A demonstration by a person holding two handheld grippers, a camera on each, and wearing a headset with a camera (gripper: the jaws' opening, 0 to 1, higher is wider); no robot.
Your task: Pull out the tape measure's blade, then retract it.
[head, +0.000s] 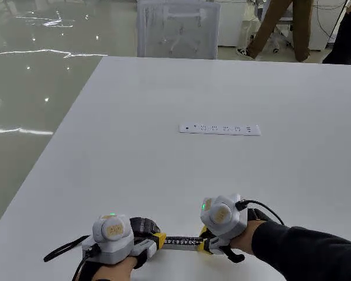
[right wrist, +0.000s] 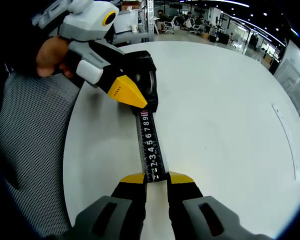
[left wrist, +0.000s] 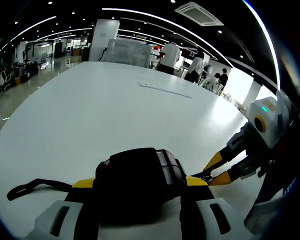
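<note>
I am watching the tape measure (right wrist: 142, 72) sitting at the near edge of the white table (head: 164, 99), at about 7 o'clock in the head view. Its black case is acting as the housing, with a short stretch of the blade (right wrist: 149, 140) coming out of its mouth. In the head view the blade is running flat along the tabletop toward 3 o'clock. In the right gripper view it is running from 12 o'clock down to 6 o'clock. The blade is showing a pale face with black numerals 2 through 9 and fine tick marks along both edges. The left gripper (left wrist: 138, 182) is clamping the case between its yellow-tipped jaws, one tip on each side of the body. A black wrist strap (left wrist: 35, 187) is trailing from the case toward 9 o'clock and lying loose on the table. The right gripper (right wrist: 157, 178) is pinching the free end of the blade, its two yellow tips pressing in on either edge. A white power strip (head: 219, 129) is lying well apart from both grippers, toward 12 o'clock.
</note>
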